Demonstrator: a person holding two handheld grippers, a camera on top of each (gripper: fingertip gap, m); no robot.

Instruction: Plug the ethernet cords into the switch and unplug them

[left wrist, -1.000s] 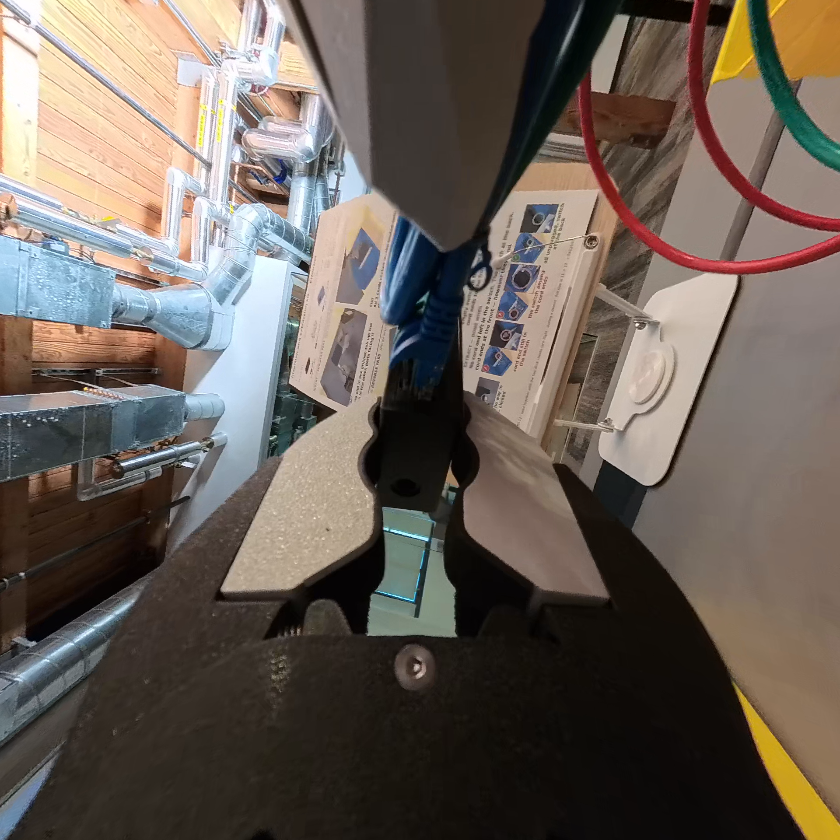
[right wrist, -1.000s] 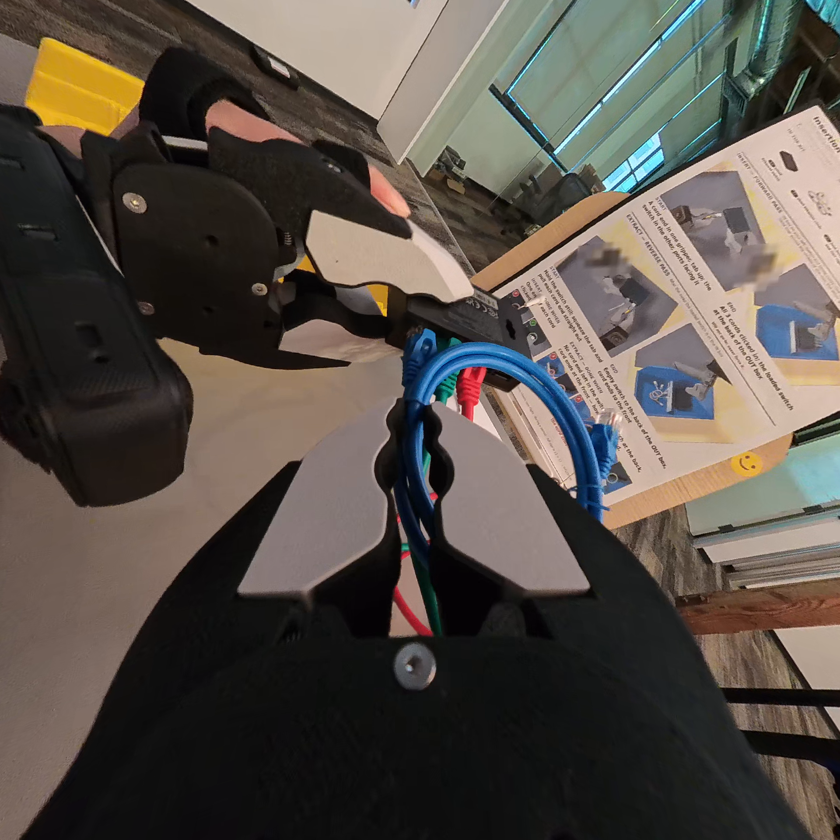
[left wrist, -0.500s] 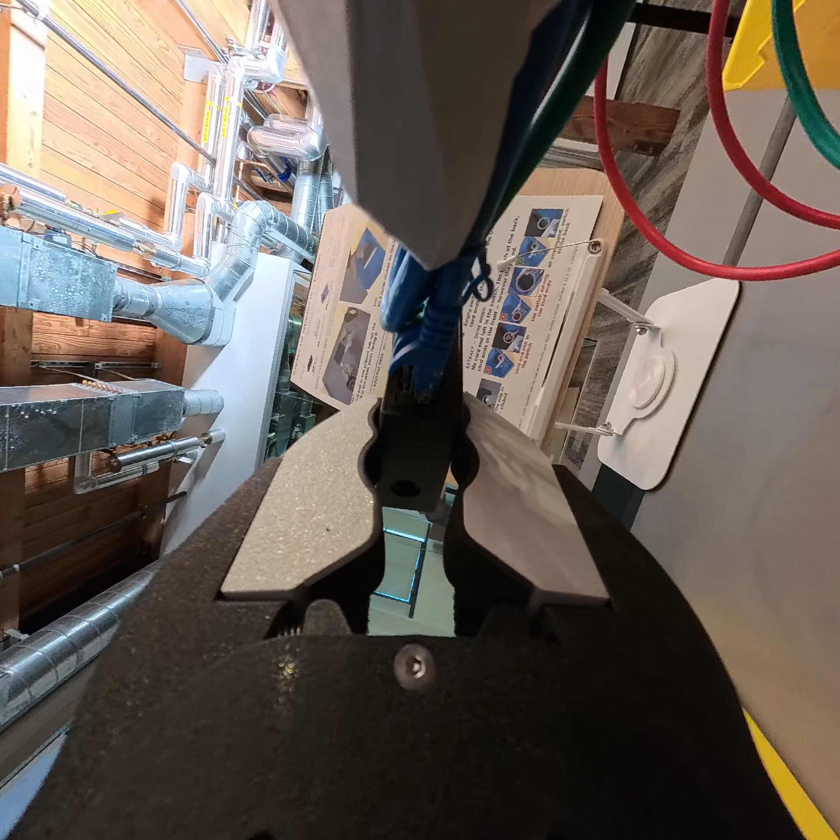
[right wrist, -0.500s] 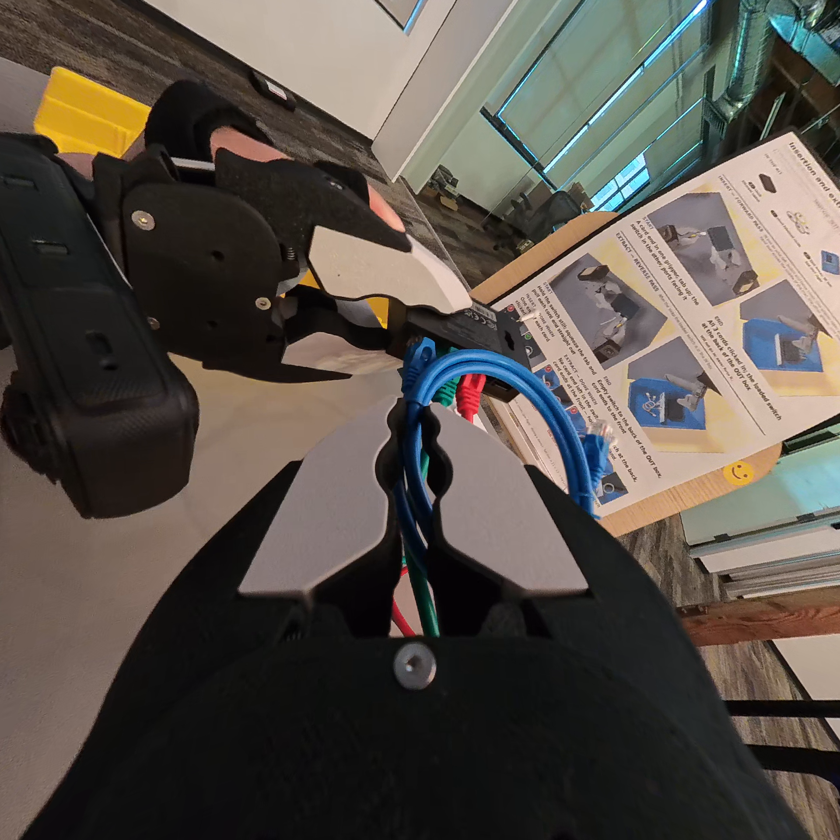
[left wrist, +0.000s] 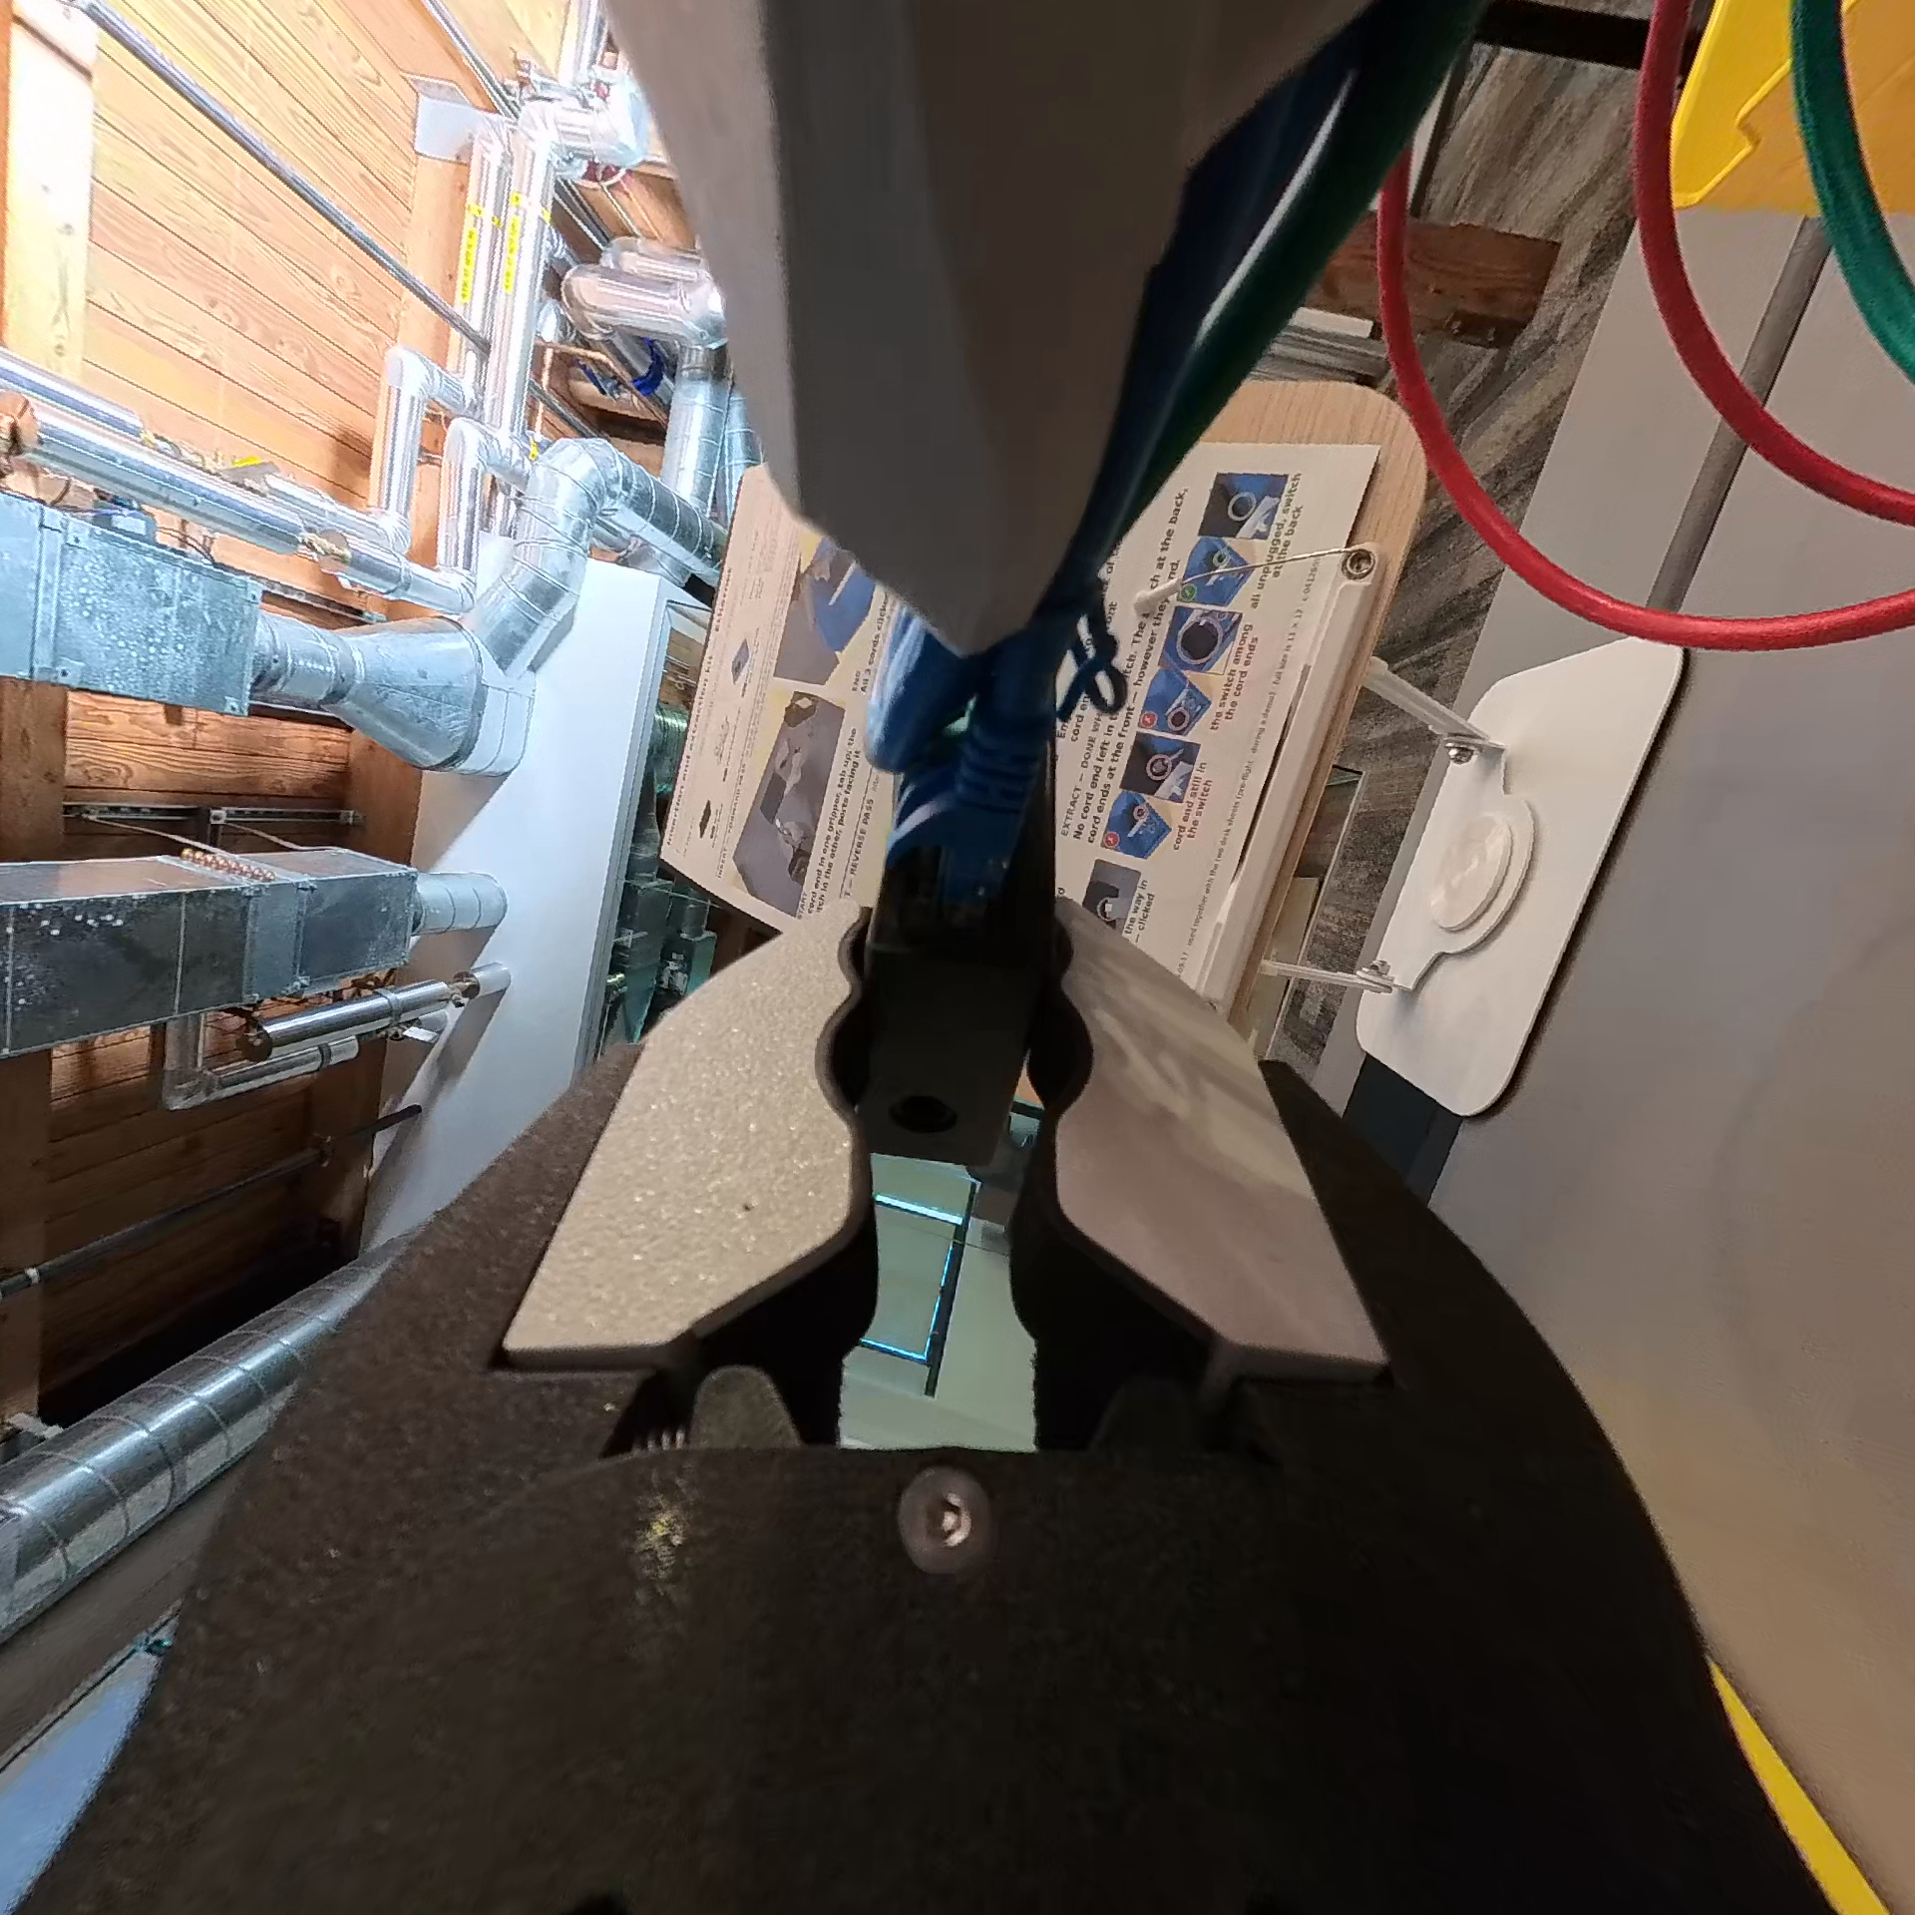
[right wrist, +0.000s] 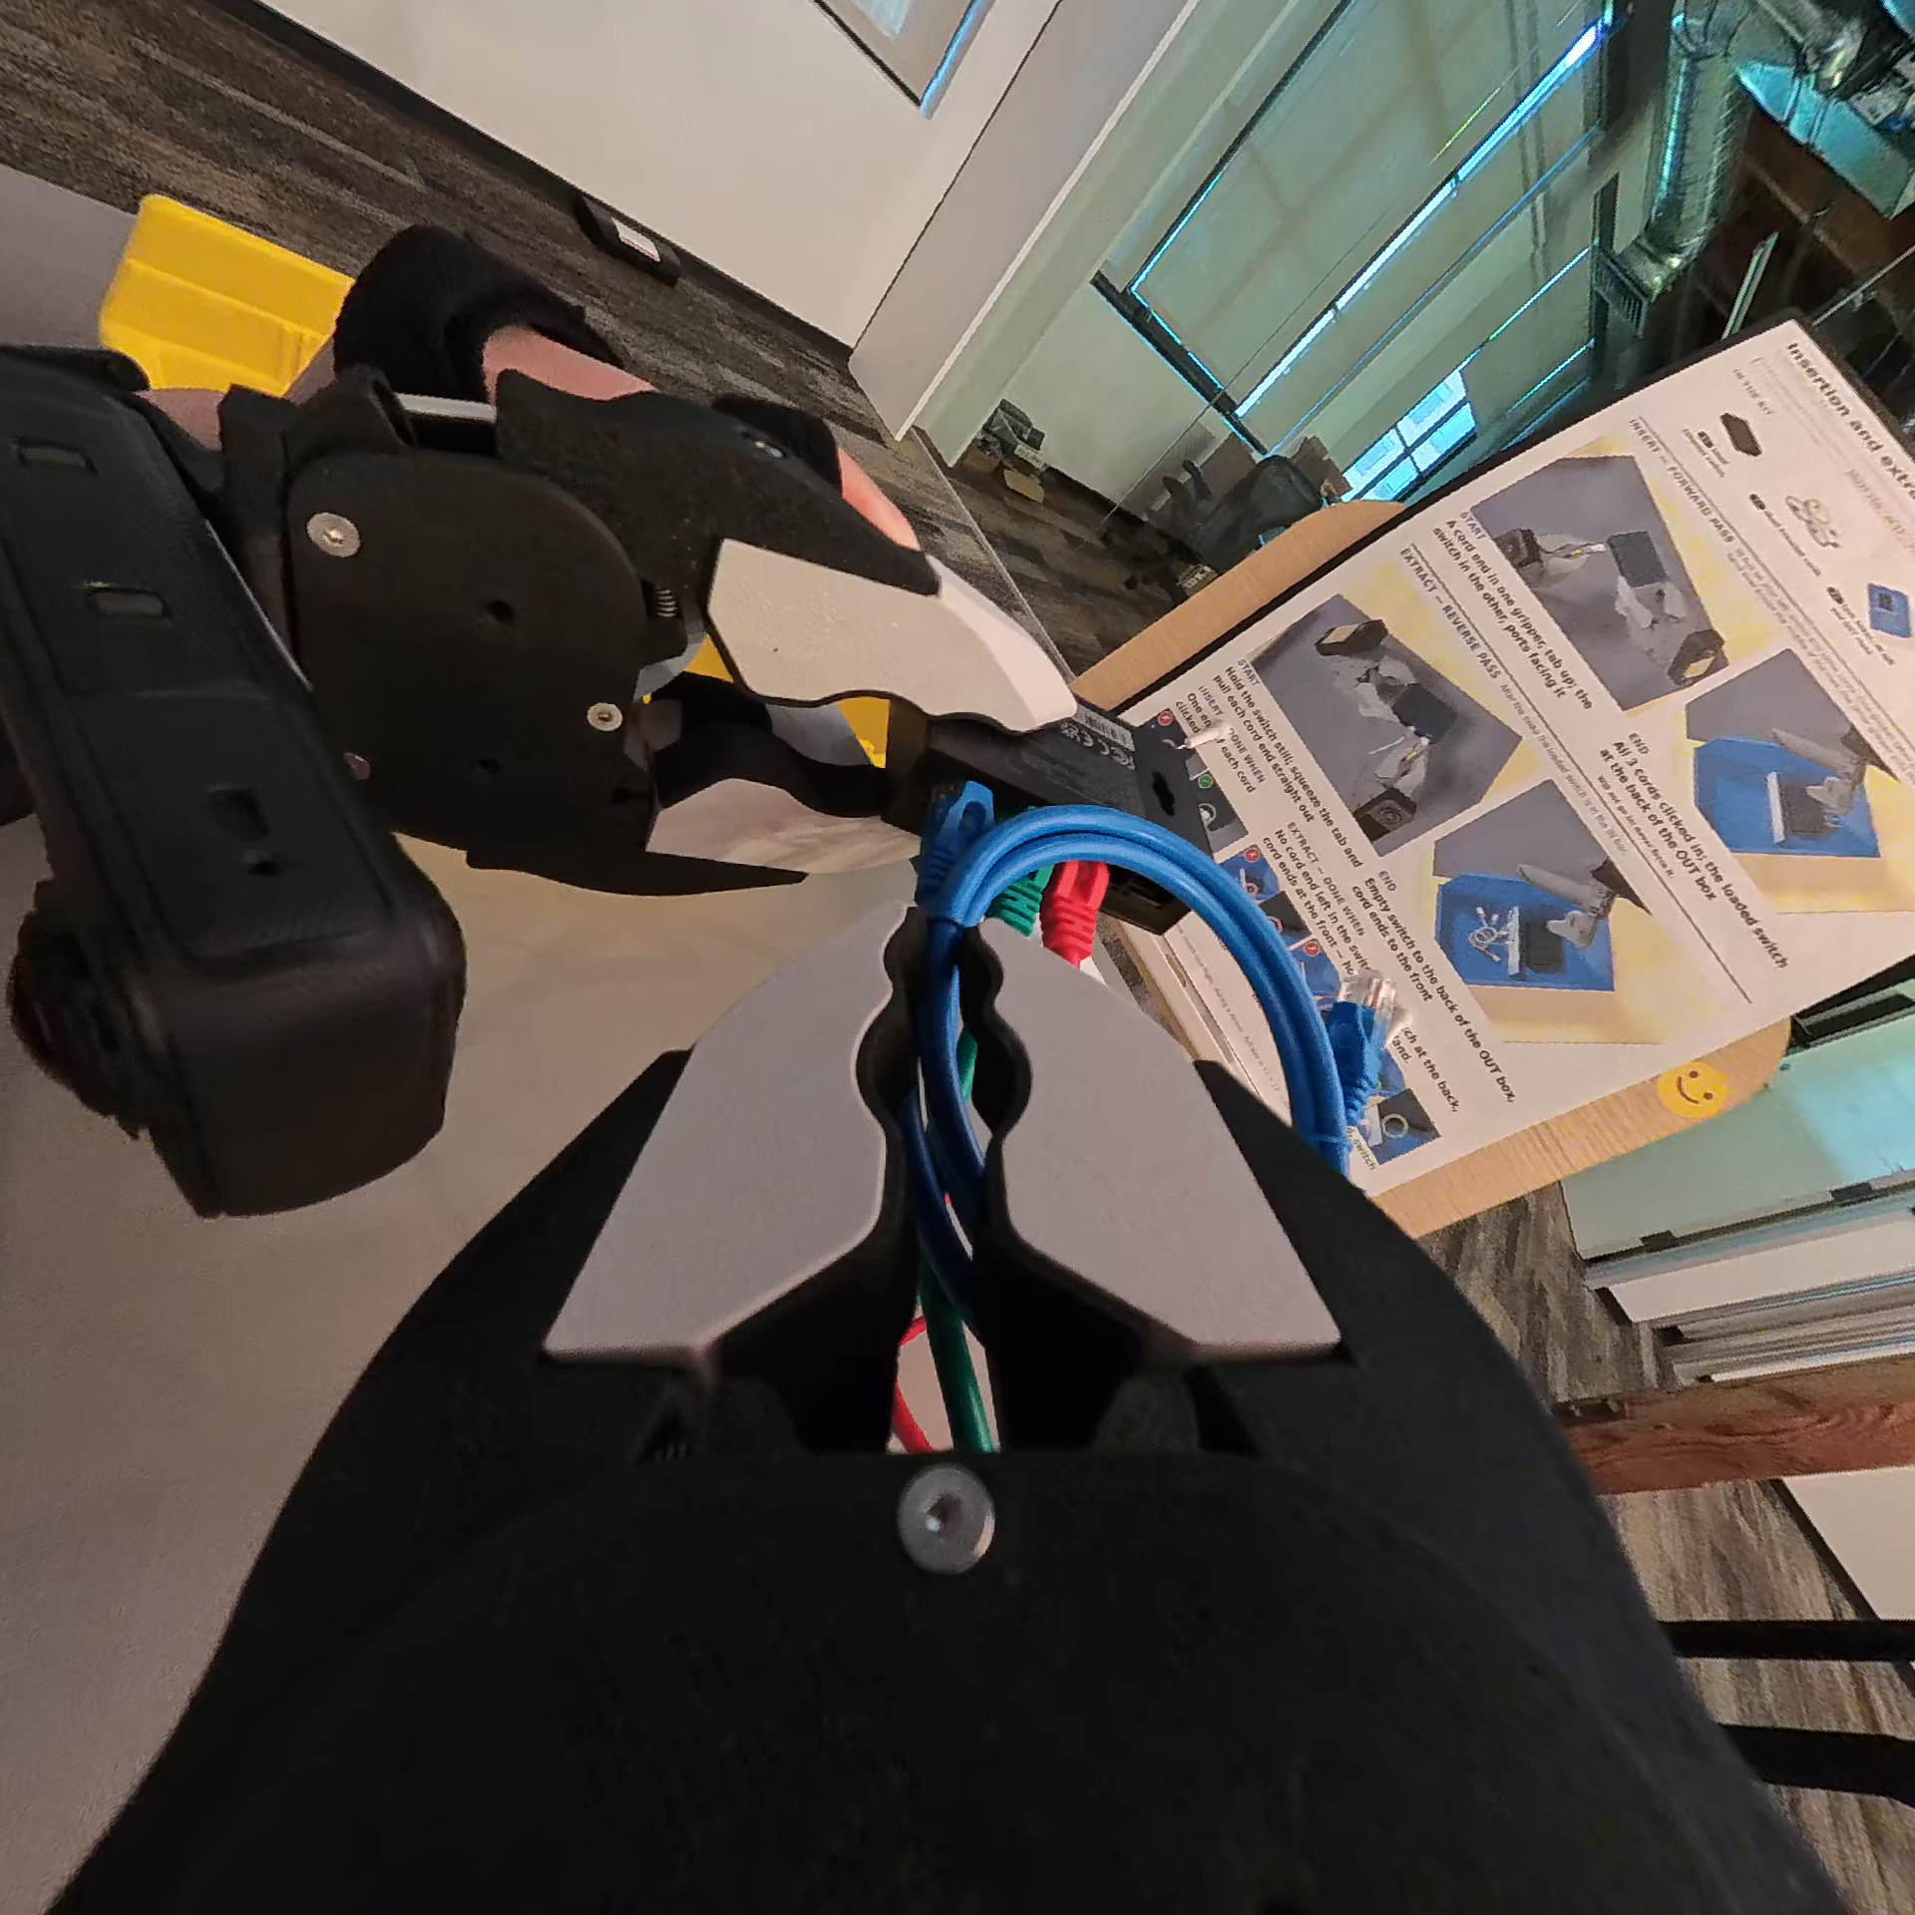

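Observation:
My left gripper (left wrist: 953,933) is shut on the black switch (left wrist: 938,1047) and holds it in the air. A blue plug (left wrist: 984,808) sits in the switch's port side. In the right wrist view the left gripper (right wrist: 912,746) holds the switch (right wrist: 1047,767) with blue (right wrist: 953,829), green (right wrist: 1021,896) and red (right wrist: 1073,902) plugs in it. My right gripper (right wrist: 945,933) is shut on the blue cord (right wrist: 1140,850) just below its plug. The cord's free end (right wrist: 1358,1026) hangs to the right. The right gripper's grey finger (left wrist: 912,259) looms overhead in the left wrist view.
A red cord (left wrist: 1554,518) and a green cord (left wrist: 1855,155) loop at the upper right. An instruction board (right wrist: 1554,788) on a white stand (left wrist: 1482,881) is behind the switch. A yellow bin (right wrist: 207,301) lies far left on the grey table (right wrist: 207,1451). Tip to tip, the grippers are about 8 cm apart.
The right gripper's finger has come slightly closer to the switch in the left wrist view. Both grips are unchanged.

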